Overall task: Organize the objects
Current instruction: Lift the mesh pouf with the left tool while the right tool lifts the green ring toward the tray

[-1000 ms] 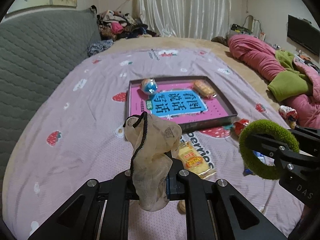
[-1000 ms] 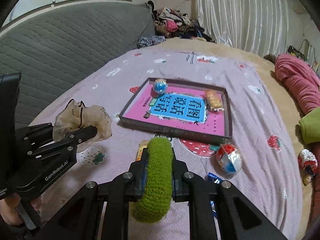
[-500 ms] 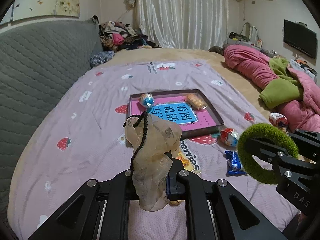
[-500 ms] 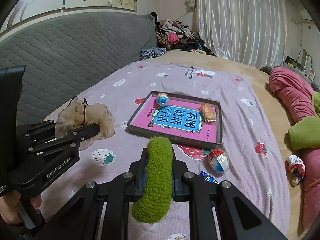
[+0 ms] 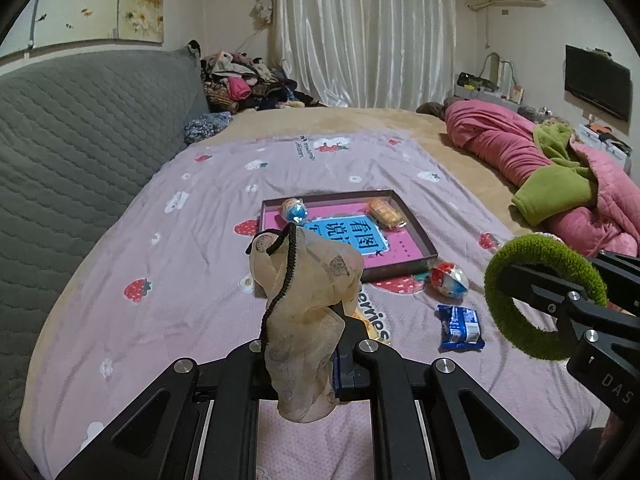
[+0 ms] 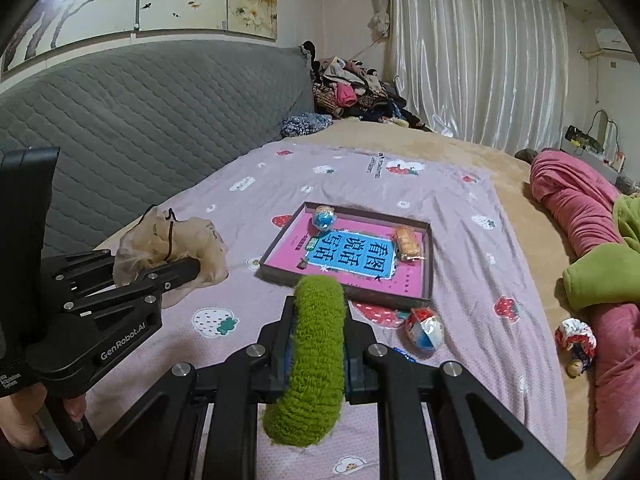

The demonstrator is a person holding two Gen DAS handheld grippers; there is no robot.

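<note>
Here, near to far:
Left gripper (image 5: pixel 306 354): bottom centre of its view, clamped on a beige pouch (image 5: pixel 306 300).
Right gripper (image 6: pixel 318 354): bottom centre of its view, clamped on a green ring (image 6: pixel 316 356).
Blue packet (image 5: pixel 459 327): lower right, on the bedspread (image 5: pixel 192 272).
Foil ball (image 6: pixel 425 328): centre right, just before the box.
Box (image 6: pixel 429 268): mid-frame, holding a blue ball (image 6: pixel 325 217) and yellow snack (image 6: pixel 408 243).

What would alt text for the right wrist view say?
A green fuzzy ring is clamped in the right gripper above a bed. The left gripper holds a beige mesh pouch, and a shallow box holds two snacks.
</note>
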